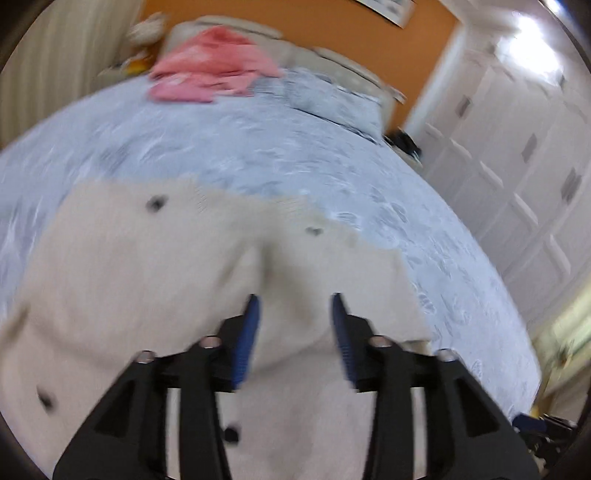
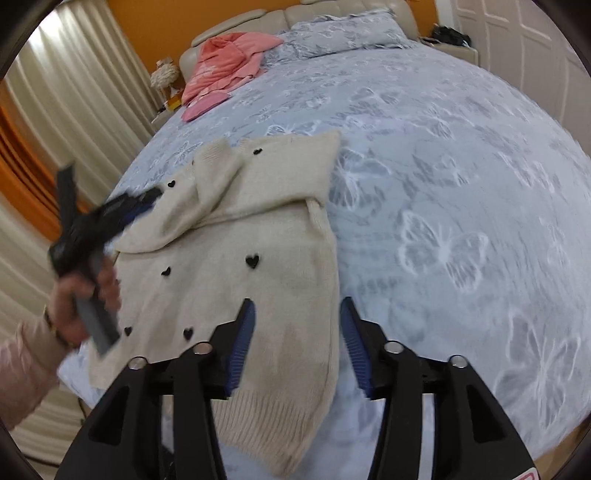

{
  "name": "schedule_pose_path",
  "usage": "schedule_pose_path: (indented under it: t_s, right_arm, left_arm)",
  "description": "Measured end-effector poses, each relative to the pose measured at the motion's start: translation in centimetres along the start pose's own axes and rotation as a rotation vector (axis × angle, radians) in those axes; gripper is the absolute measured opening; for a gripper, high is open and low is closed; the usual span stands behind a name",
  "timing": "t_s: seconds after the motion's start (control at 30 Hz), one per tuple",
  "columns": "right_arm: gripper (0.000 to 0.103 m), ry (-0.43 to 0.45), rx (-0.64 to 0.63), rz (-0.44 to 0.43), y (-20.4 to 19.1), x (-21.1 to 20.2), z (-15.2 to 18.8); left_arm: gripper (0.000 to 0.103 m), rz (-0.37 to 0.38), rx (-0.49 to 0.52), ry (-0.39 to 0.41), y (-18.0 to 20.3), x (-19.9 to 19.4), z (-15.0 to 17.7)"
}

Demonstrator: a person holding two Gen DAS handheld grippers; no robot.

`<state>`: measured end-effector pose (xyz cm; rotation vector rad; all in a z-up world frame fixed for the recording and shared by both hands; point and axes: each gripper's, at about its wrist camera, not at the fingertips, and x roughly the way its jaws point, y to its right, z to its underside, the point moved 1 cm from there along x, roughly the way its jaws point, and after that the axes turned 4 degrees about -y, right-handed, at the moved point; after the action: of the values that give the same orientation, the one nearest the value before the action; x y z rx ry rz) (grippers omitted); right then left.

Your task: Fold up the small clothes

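A cream knit sweater with small black hearts lies on the bed, its sleeves folded over the body. In the blurred left wrist view the sweater fills the lower half. My left gripper is open just above the cloth and holds nothing. It also shows in the right wrist view at the sweater's left edge, held by a hand. My right gripper is open over the sweater's right edge near the ribbed hem and holds nothing.
The bed has a blue-grey butterfly cover. Pink clothes lie by the headboard, next to a pillow. Curtains hang on the left; white wardrobe doors stand on the right.
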<state>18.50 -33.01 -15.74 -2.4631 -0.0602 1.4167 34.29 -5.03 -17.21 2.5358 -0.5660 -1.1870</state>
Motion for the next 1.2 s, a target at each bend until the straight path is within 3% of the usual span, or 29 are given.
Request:
schedule_pose_path:
  t_s: [0.13,0.27,0.33,0.43,0.53,0.63,0.67,0.73,0.83,0.9,0.97,1.03,1.07,1.1,1.17,1.2]
  right_arm:
    - [0.055,-0.002,-0.052,-0.089,-2.4,3.7,-4.3]
    - [0.060,-0.015,-0.111,-0.134,-6.5,9.0,-9.1]
    - [0.065,-0.055,-0.071,-0.174,-7.4,12.8,-11.8]
    - [0.067,-0.143,0.158,-0.235,-5.7,18.0,-14.4]
    - [0.067,-0.218,0.369,-0.502,-5.1,21.4,-14.2]
    - [0.067,-0.268,0.424,-0.617,-6.6,23.5,-12.6]
    - [0.067,-0.271,0.423,-0.632,-7.2,24.1,-12.2]
    - [0.063,-0.243,0.422,-0.647,-8.1,24.7,-12.3]
    - [0.010,-0.177,0.455,-0.705,-8.6,24.1,-14.3]
    - [0.009,-0.040,0.450,-0.719,-8.1,20.9,-16.1]
    - [0.010,0.081,0.410,-0.719,-7.5,17.1,-16.8]
    - [0.012,0.156,0.335,-0.647,-7.0,14.8,-16.6]
    - [0.013,0.160,0.274,-0.540,-6.6,14.6,-15.8]
    - [0.014,0.110,0.246,-0.456,-6.3,15.5,-15.0]
    - [0.015,-0.007,0.252,-0.348,-5.4,18.0,-13.5]
    - [0.015,-0.063,0.273,-0.350,-4.7,19.2,-12.5]
  left_arm:
    - [0.072,-0.034,-0.249,0.058,-6.5,-3.4,0.6]
    - [0.074,-0.111,-0.495,0.102,-13.2,-5.2,0.3]
    - [0.075,-0.114,-0.620,0.100,-16.0,-5.1,0.4]
    - [0.075,-0.033,-0.806,0.090,-18.3,-4.3,1.5]
    - [0.075,0.149,-1.022,0.147,-20.0,-3.2,3.5]
    - [0.071,0.233,-1.158,0.202,-21.3,-2.1,4.5]
    - [0.068,0.232,-1.168,0.226,-21.7,-2.0,4.6]
    - [0.050,0.217,-1.138,0.275,-22.2,-2.1,3.9]
    - [0.030,0.150,-1.086,0.310,-23.0,-2.7,2.5]
    - [0.019,0.094,-1.048,0.297,-23.6,-2.5,1.5]
    - [0.016,0.000,-0.946,0.247,-23.5,-2.1,0.8]
    - [0.015,-0.061,-0.876,0.210,-23.4,-1.5,1.0]
    - [0.015,-0.082,-0.866,0.194,-23.5,-1.0,1.6]
    - [0.010,-0.082,-0.869,0.195,-23.9,-0.7,2.1]
    - [0.009,-0.083,-0.843,0.234,-24.0,-0.8,3.0]
    - [0.009,-0.099,-0.801,0.237,-23.6,-0.8,3.1]
